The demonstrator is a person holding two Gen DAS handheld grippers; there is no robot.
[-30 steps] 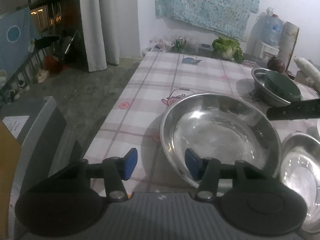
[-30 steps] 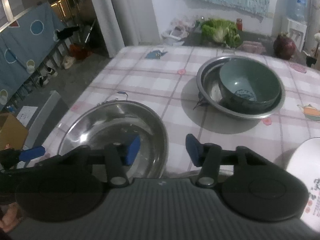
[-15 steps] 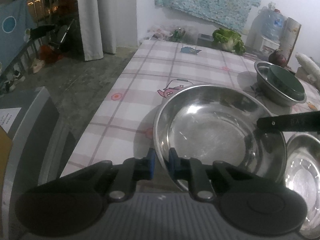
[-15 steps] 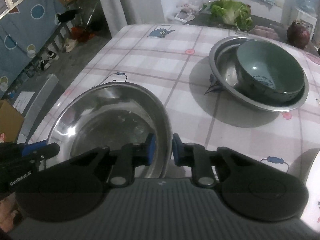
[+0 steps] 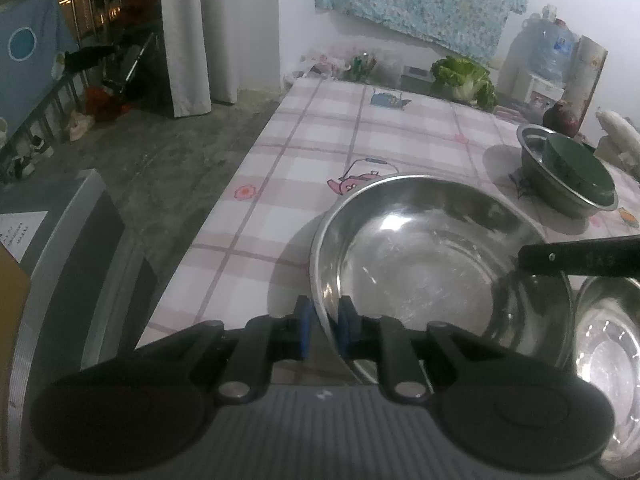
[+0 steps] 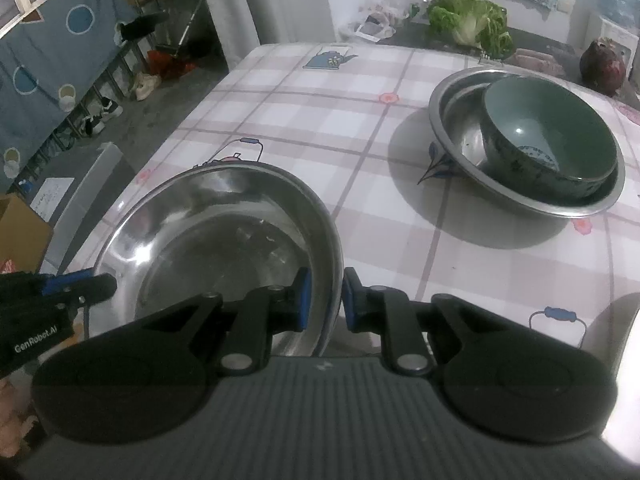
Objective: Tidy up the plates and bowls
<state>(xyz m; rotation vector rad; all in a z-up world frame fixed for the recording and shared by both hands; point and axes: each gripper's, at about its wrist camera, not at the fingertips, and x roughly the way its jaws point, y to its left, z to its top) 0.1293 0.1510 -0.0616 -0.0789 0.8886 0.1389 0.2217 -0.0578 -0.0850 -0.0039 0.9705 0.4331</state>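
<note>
A large steel bowl (image 5: 432, 264) sits near the table's front left; it also shows in the right wrist view (image 6: 224, 232). My left gripper (image 5: 322, 330) is shut on its near left rim. My right gripper (image 6: 323, 300) is shut on its right rim and shows as a dark finger in the left wrist view (image 5: 580, 260). A second steel bowl (image 6: 460, 136) farther back holds a green ceramic bowl (image 6: 552, 136). A smaller steel bowl (image 5: 612, 344) stands at the right of the large one.
The checked tablecloth (image 6: 320, 120) covers the table. A cabbage (image 6: 468, 20), a red onion (image 6: 604, 66) and a water jug (image 5: 540, 48) stand at the back. A white plate edge (image 6: 624, 360) lies at the right. The floor and a grey box (image 5: 60, 248) are at the left.
Both grippers closed from open onto opposite rims of the large steel bowl, and the bowl has lifted and tilted slightly in view.
</note>
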